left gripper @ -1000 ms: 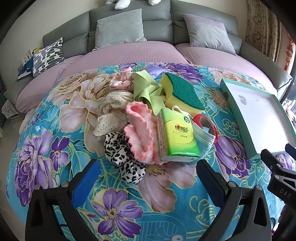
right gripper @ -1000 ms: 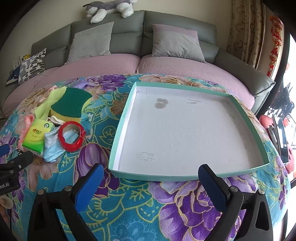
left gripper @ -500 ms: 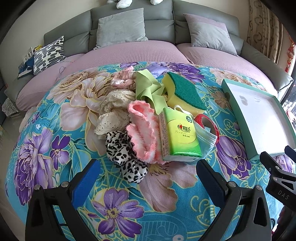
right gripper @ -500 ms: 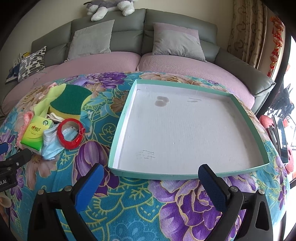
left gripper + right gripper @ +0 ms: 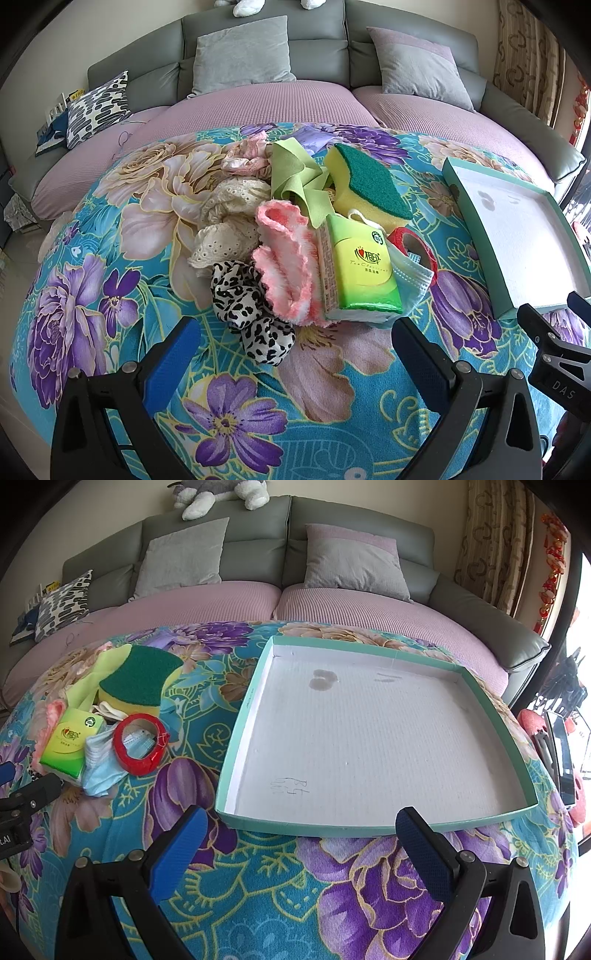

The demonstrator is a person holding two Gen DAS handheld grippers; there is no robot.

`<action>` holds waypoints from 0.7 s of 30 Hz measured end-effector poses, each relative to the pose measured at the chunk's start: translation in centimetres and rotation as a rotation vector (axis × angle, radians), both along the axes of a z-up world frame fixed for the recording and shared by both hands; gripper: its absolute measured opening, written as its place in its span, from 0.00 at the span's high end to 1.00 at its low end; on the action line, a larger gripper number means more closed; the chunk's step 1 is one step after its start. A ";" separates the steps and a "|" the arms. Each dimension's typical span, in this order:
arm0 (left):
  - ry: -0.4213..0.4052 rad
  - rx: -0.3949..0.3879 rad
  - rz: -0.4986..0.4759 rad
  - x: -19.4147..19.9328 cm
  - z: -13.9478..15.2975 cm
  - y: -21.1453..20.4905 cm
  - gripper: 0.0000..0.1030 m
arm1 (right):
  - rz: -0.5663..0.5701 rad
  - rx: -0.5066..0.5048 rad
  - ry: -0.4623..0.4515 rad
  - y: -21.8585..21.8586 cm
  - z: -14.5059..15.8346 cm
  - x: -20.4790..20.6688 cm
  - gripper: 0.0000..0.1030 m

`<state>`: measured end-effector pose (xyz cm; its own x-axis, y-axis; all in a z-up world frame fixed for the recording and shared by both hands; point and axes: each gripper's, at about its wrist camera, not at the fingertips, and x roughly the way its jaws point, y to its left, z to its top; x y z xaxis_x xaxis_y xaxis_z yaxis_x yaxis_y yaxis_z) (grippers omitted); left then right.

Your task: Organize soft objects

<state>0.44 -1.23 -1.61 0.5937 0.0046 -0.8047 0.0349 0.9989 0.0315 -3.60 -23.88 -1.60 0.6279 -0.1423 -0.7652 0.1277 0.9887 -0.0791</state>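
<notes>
Grey sofa (image 5: pixel 317 51) with pale cushions across the top of the frame, mauve seat pads below it, and in front a surface draped in a turquoise floral cloth (image 5: pixel 92 258). At centre of the left wrist view, a heap of soft objects: leopard-print fabric (image 5: pixel 247 306) nearest, fluffy pink cloth (image 5: pixel 284 258) touching a green tissue pack (image 5: pixel 360 269), cream lace piece (image 5: pixel 225 229) behind, green cloth (image 5: pixel 295 181), yellow-green sponge (image 5: pixel 365 188), blue face mask (image 5: pixel 410 280) under a red tape roll (image 5: pixel 417 243). At right of the frame, a shallow teal-rimmed tray (image 5: pixel 236 746), white inside, holding nothing. Left gripper (image 5: pixel 295 354) spread wide, empty, low before the heap. Right gripper (image 5: pixel 301 834) likewise spread wide, empty, at the tray's near edge.
</notes>
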 end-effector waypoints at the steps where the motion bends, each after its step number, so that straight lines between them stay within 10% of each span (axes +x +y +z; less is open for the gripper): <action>1: 0.000 0.000 0.000 0.0 0.0 0.0 0.00 | 0.000 -0.001 0.001 0.0 0.0 0.0 0.00; 21: -0.001 -0.004 0.000 0.0 0.0 0.1 0.00 | 0.007 -0.005 0.010 -0.1 -0.2 0.1 0.00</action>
<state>0.43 -1.14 -1.60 0.5945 0.0016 -0.8041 0.0351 0.9990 0.0280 -3.51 -23.98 -1.78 0.6209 -0.1413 -0.7710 0.1195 0.9892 -0.0851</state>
